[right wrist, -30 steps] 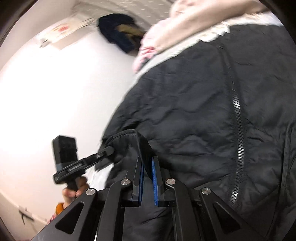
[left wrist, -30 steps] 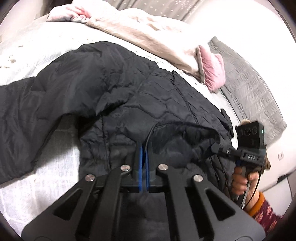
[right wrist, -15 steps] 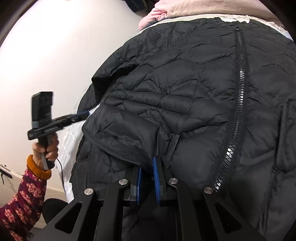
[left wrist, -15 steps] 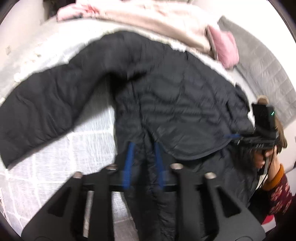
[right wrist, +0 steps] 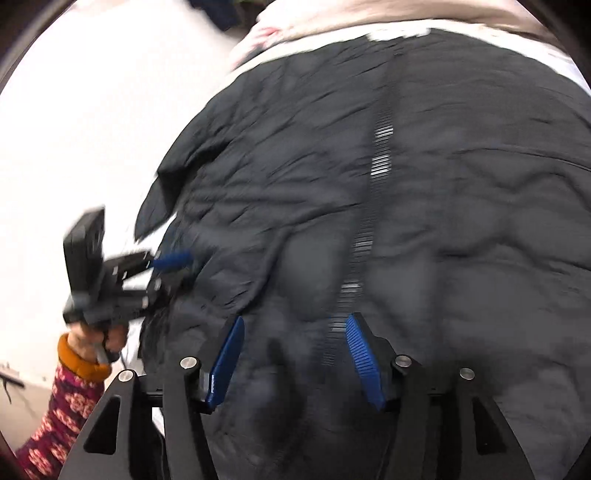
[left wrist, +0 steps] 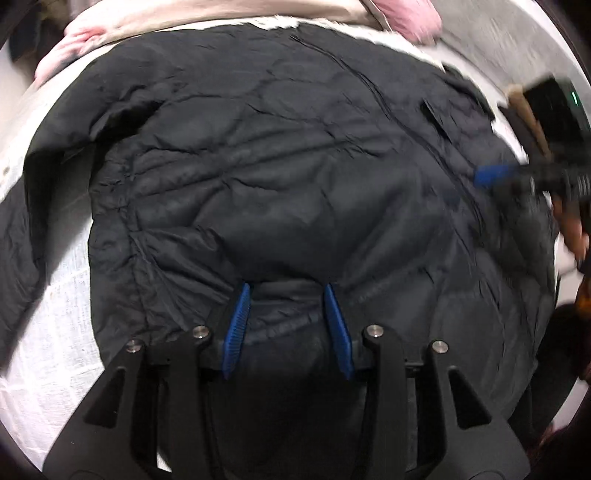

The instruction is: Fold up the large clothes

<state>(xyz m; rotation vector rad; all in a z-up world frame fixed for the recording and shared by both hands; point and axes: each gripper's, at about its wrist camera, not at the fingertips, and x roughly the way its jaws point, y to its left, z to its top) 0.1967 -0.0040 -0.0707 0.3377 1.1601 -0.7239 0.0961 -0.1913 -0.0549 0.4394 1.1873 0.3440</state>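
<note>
A black quilted jacket (left wrist: 295,177) lies spread on the white bed cover (left wrist: 62,332), its zipper (right wrist: 380,162) running up the middle in the right wrist view. My left gripper (left wrist: 286,293) hovers just over the jacket's near part; its jaws are opening, with fabric below them and nothing pinched. My right gripper (right wrist: 295,319) hangs over the zipper's lower end, its jaws also opening and gripping nothing. Each gripper shows blurred in the other's view: the right gripper (left wrist: 493,176) at the jacket's right edge, the left gripper (right wrist: 173,271) at its left edge.
A beige and pink duvet (left wrist: 207,18) is bunched beyond the jacket's far end, with a pink pillow (left wrist: 413,18) and grey bedding (left wrist: 498,37) to the right. A hand (right wrist: 92,339) with a patterned sleeve holds the left gripper before a white wall (right wrist: 92,110).
Both grippers were shut on a raised fold of the jacket's edge. They have let it go and their jaws have spread. The fold now lies flat on the jacket, and both views sit closer over it.
</note>
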